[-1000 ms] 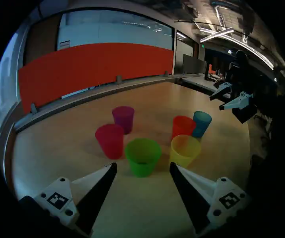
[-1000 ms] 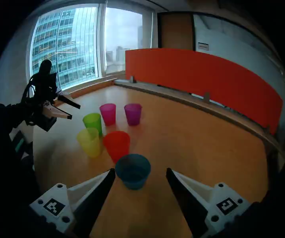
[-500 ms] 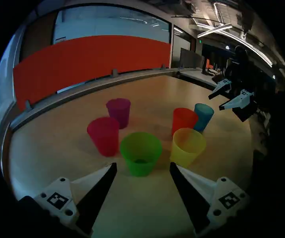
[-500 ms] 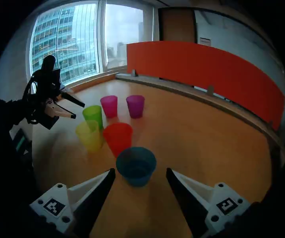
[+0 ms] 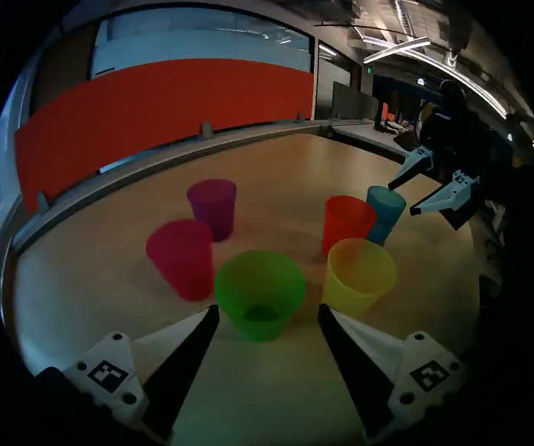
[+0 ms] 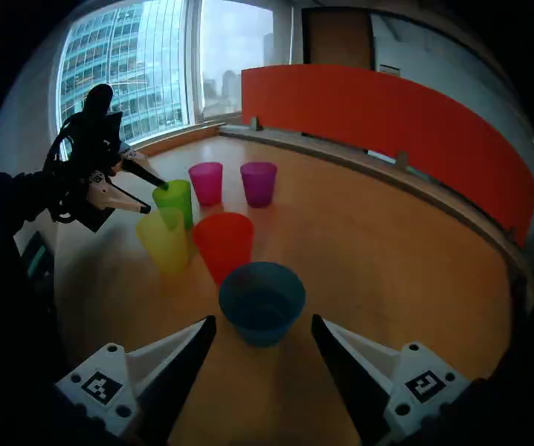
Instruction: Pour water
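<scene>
Six cups: all stand upright on the wooden tabletop (image 5: 81, 312), mouths up, in a loose cluster.
Green cup (image 5: 259, 293): nearest the left gripper and centred just ahead of its fingertips (no contact visible).
Pink cup (image 5: 181, 256): just beside the green cup, on its left in the left gripper view.
Purple cup (image 5: 211, 208): behind the pink cup, a little apart from it.
Yellow cup (image 5: 358, 275): just beside the green cup on the other side, translucent.
Red cup (image 5: 346, 223): behind the yellow cup, close to it.
Blue cup (image 6: 261, 301): at the end of the cluster, just ahead of the right gripper's fingertips and centred between them.
Left gripper (image 5: 267, 308): jaws spread wide, wider than the green cup, holding nothing.
Right gripper (image 6: 262, 321): jaws spread just as wide, holding nothing (the blue cup stands free).
Across the cluster: in the right gripper view the left gripper's dark fingertips reach the rims of the green and yellow cups; whether they touch I cannot tell.
Water: the cup insides are too dim to tell if any holds some.
Backdrop: an orange partition (image 5: 155, 111) runs along the far edge of the tabletop, with tall windows (image 6: 118, 74) on another side.
</scene>
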Demonstrator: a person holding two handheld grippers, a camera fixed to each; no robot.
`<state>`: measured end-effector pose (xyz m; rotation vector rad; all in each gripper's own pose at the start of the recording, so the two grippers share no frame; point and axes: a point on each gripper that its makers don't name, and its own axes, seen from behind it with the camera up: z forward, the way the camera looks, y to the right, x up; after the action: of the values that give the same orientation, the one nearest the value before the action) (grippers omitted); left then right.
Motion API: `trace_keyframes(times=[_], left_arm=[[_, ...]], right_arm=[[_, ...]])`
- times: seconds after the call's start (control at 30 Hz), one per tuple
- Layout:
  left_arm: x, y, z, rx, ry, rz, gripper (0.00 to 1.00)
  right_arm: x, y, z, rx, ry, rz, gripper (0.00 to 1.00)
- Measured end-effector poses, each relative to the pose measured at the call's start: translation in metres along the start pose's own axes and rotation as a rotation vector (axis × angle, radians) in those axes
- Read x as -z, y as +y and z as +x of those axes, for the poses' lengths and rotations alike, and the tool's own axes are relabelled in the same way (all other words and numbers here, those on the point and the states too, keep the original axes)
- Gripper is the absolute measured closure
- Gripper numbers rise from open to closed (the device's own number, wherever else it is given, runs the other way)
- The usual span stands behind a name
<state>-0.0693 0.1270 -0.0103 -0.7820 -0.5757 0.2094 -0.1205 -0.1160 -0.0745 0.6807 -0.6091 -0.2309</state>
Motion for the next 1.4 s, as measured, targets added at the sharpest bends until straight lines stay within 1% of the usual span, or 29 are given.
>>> trace_keyframes(times=[0.3, 0.5, 0.9, 1.1, 1.23, 1.4], left_arm=[[-0.016, -0.002, 0.004, -0.011, -0.001, 0.0, 0.01], [-0.023, -0.004, 0.008, -0.021, 0.001, 0.001, 0.01], [-0.032, -0.005, 0.01, -0.026, -0.005, -0.003, 0.01], [-0.034, -0.008, 0.01, -0.023, -0.01, -0.001, 0.01], [-0.035, -0.009, 0.01, -0.023, -0.012, 0.002, 0.11], [-0.035, -0.008, 0.01, -0.03, -0.018, 0.0, 0.11]], right_arm=[[-0.011, -0.005, -0.004, 0.005, -0.013, 0.013, 0.0], [-0.017, -0.004, -0.003, 0.005, -0.012, 0.012, 0.0], [-0.033, -0.002, 0.001, 0.015, -0.01, 0.012, 0.0], [-0.038, 0.0, 0.005, 0.014, -0.002, 0.011, 0.0], [-0.039, 0.002, 0.006, 0.014, -0.001, 0.011, 0.0], [-0.039, 0.002, 0.006, 0.016, -0.003, 0.013, 0.0]])
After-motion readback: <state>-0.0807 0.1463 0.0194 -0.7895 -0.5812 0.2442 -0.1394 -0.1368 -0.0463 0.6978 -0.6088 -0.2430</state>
